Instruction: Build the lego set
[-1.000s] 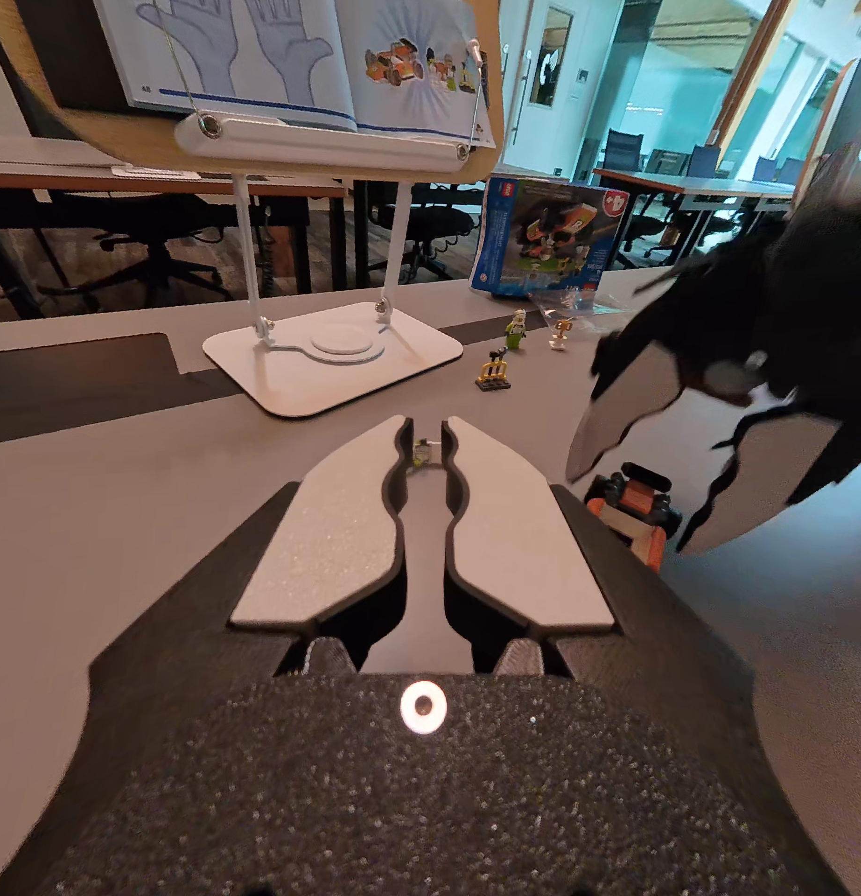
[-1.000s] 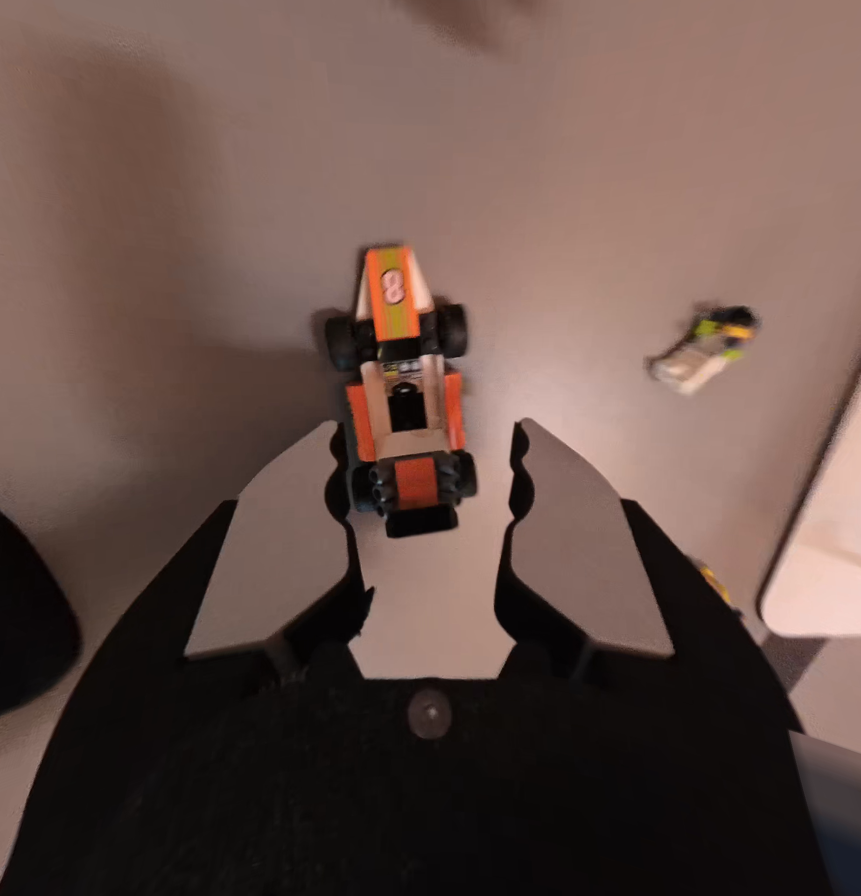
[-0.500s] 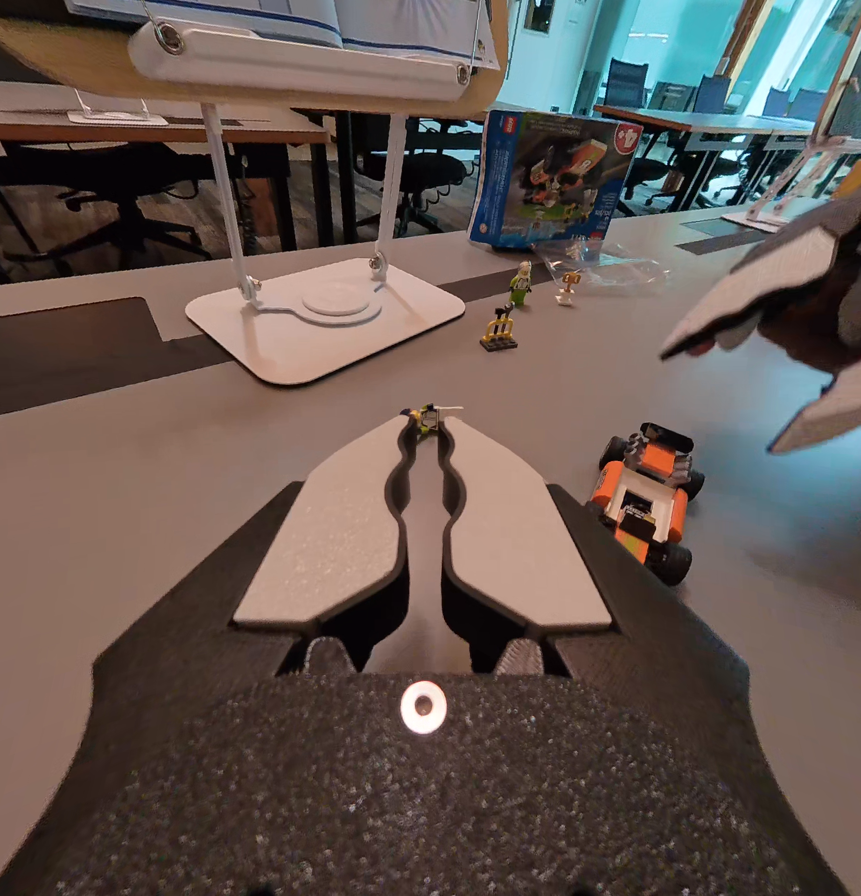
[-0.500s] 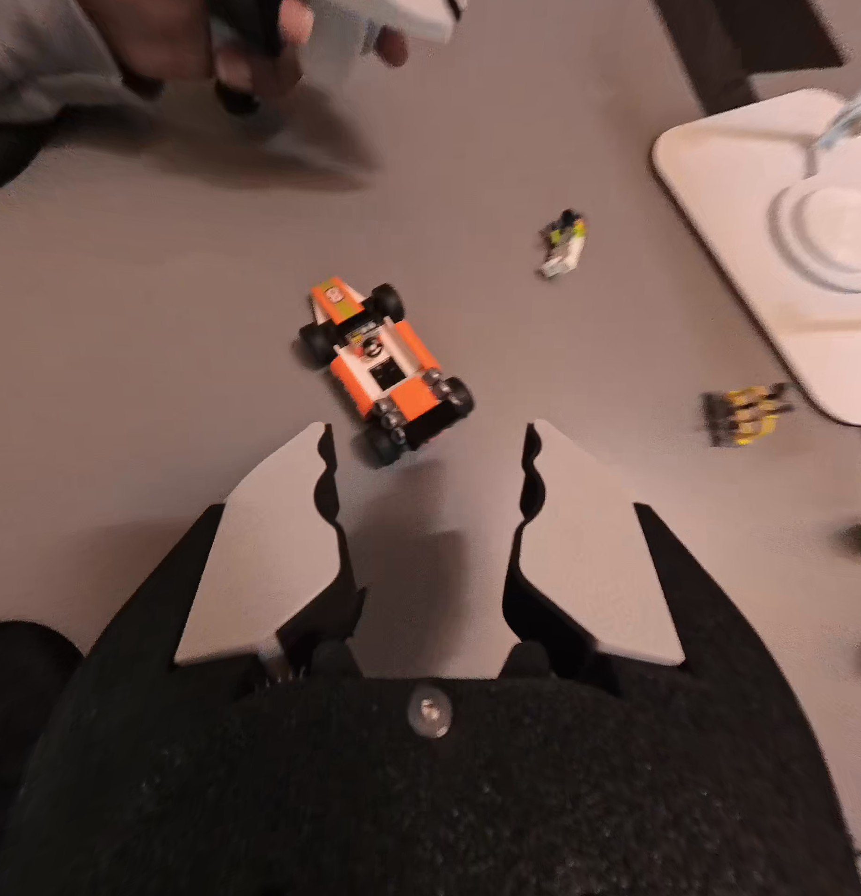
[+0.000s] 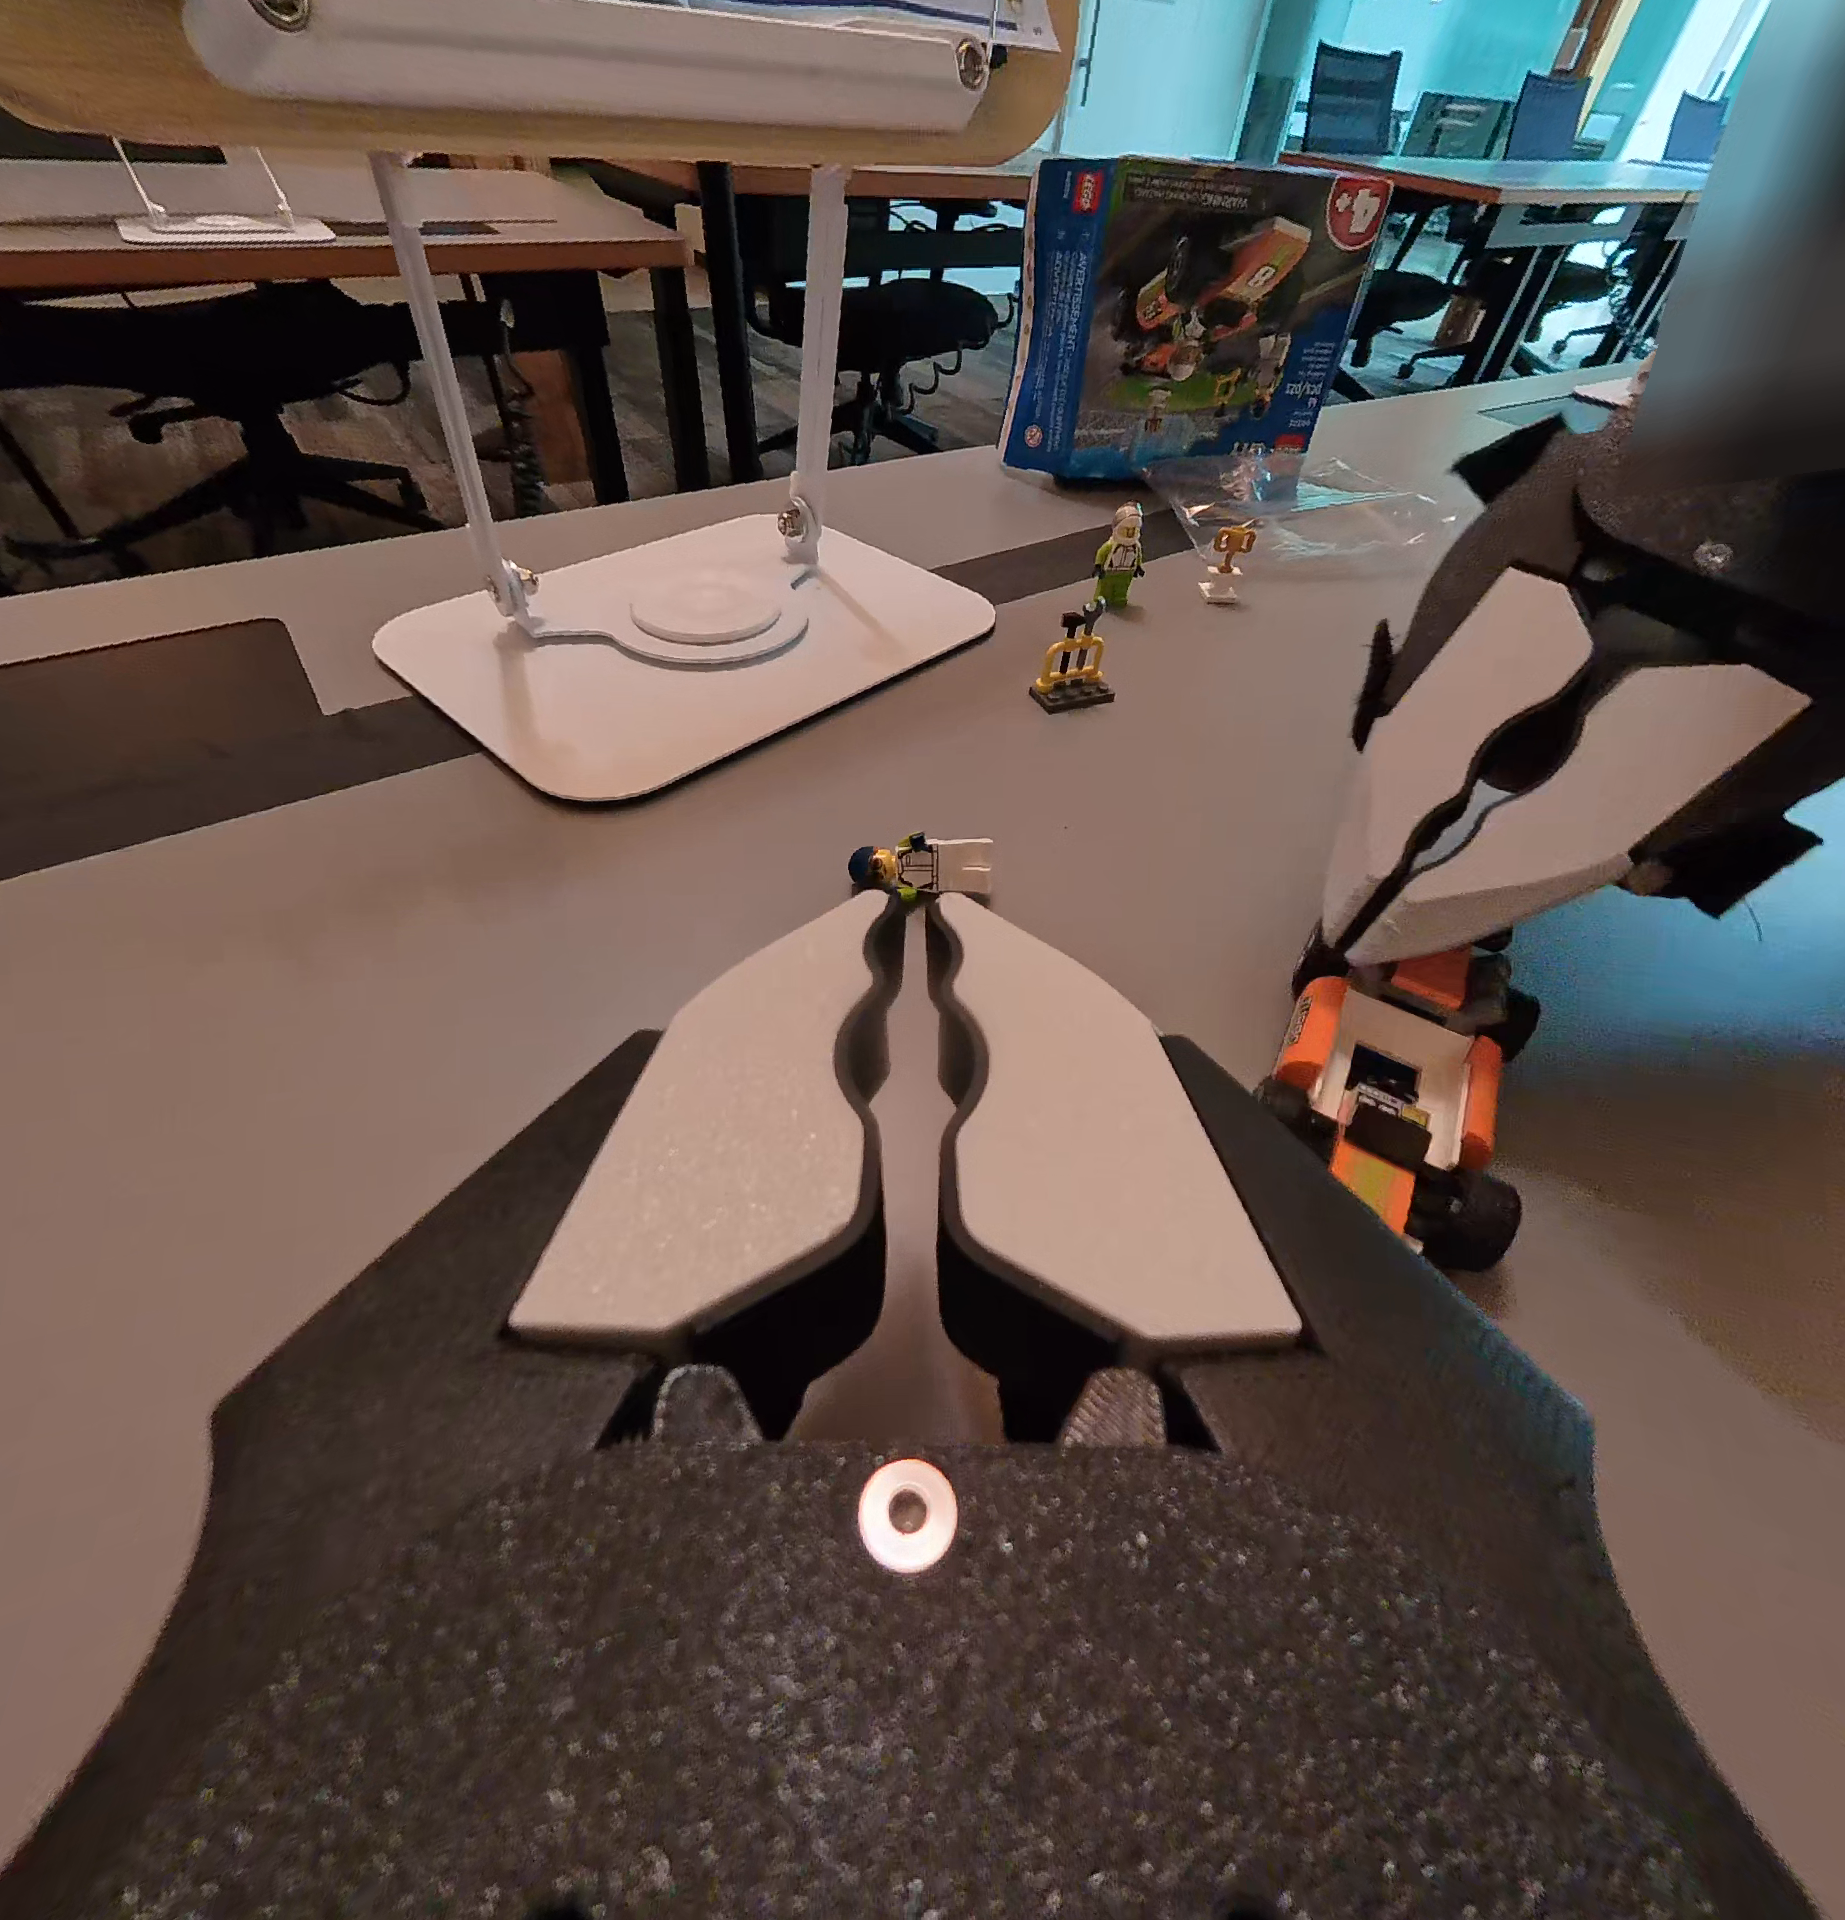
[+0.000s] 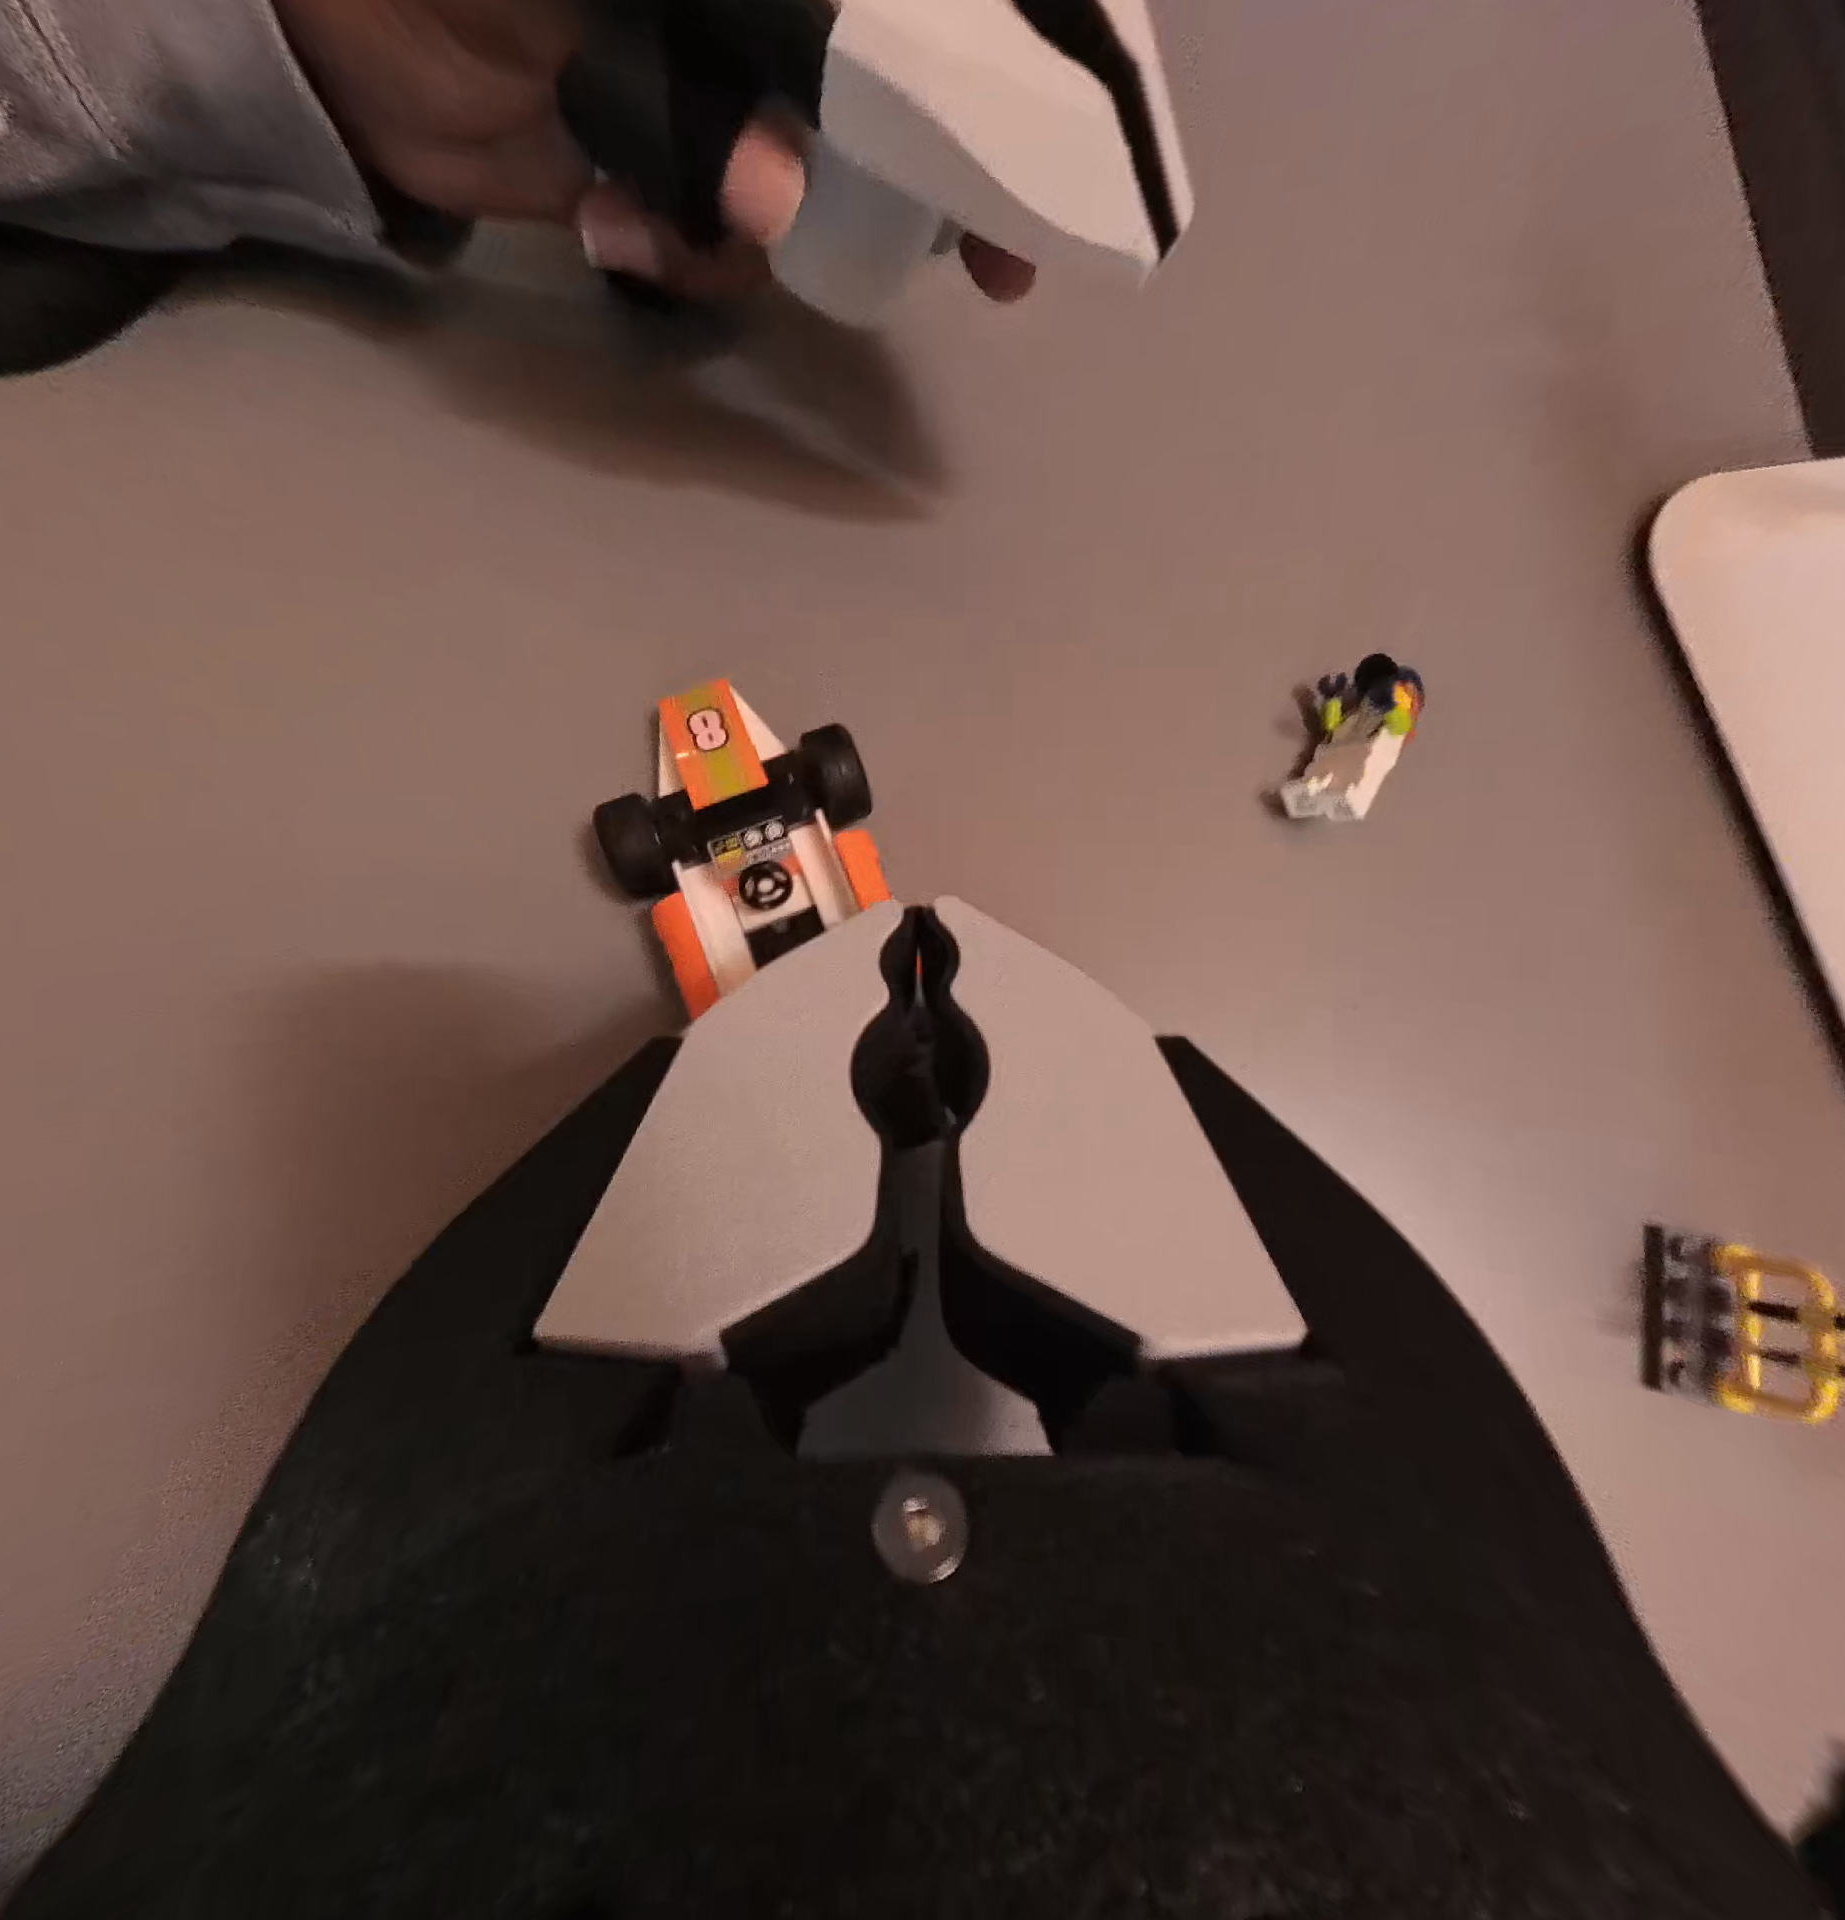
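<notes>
1. Race car (image 6: 736, 831): orange and white body, black tyres, lime stripe on nose.
2. Lying minifigure (image 5: 923, 864): white legs, lime-trimmed torso, dark blue headgear.
3. Standing minifigure (image 5: 1120, 556): lime green suit, white helmet.
4. Barrier piece (image 5: 1072, 665): yellow rails on black base.
5. Trophy (image 5: 1227, 561): gold on white base.
6. Set box (image 5: 1188, 322): blue, orange car pictured.
7. Stand base (image 5: 689, 665): plain white.
8. Table (image 5: 274, 987): flat grey.
</notes>
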Action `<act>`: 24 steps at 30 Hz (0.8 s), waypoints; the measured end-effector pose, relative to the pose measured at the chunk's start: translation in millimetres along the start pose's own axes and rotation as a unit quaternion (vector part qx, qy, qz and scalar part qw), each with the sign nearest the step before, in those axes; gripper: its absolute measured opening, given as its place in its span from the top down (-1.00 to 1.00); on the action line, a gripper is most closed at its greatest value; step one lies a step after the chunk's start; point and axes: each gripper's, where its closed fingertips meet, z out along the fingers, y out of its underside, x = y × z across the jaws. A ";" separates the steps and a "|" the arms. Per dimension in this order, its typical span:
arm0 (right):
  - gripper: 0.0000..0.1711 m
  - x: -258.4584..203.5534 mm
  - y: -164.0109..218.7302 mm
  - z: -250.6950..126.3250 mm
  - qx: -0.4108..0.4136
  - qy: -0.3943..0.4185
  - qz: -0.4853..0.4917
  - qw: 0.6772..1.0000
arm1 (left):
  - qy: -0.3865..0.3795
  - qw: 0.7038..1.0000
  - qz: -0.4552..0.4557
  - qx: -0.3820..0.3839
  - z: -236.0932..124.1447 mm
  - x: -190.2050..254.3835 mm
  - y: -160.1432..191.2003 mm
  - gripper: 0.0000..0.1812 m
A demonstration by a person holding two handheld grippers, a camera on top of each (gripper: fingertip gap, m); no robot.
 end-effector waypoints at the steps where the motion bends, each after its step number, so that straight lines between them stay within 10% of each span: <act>1: 0.95 1.4 -1.8 2.1 -0.010 -0.004 0.000 1.000 | 0.001 1.000 0.000 0.001 -0.7 0.5 -0.1 0.96; 11: 0.17 -19.8 21.9 -10.2 -0.146 -0.021 -0.061 0.987 | 0.081 0.995 0.024 -0.046 -2.8 28.1 5.1 0.92; 24: 0.41 6.8 -38.1 47.6 -0.298 -0.126 -0.286 0.902 | -0.134 0.987 0.021 0.081 -33.7 -59.8 -44.2 0.96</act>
